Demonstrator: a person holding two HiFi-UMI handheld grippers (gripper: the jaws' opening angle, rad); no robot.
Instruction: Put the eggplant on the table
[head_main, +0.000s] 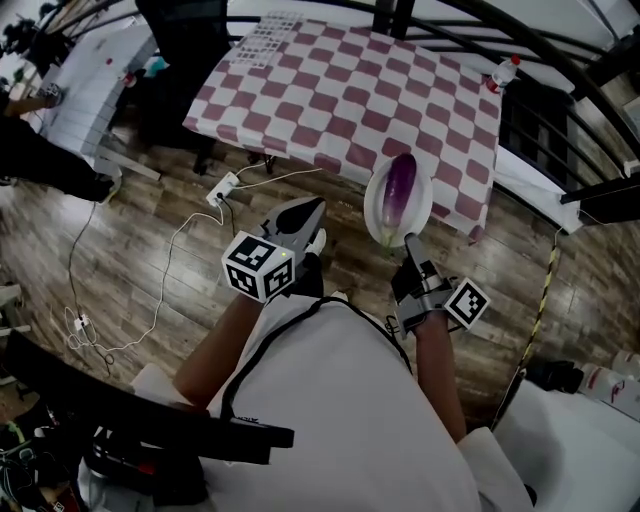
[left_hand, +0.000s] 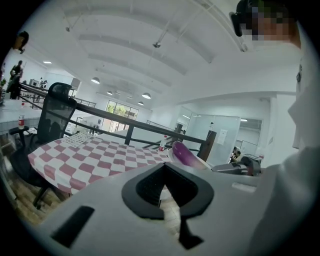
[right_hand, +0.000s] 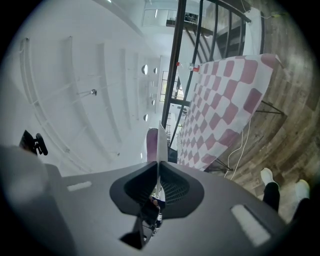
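Head view: your right gripper pinches the plate rim, with the eggplant riding it at the table edge. Left gripper view: your left gripper is seemingly closed and empty. Right gripper view: the rim hold is thin; a wrist tilt may roll the eggplant off

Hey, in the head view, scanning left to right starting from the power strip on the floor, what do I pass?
Power strip → left tool → eggplant on its plate → bottle at the table edge. The right tool lines up with the plate, so it is left out.
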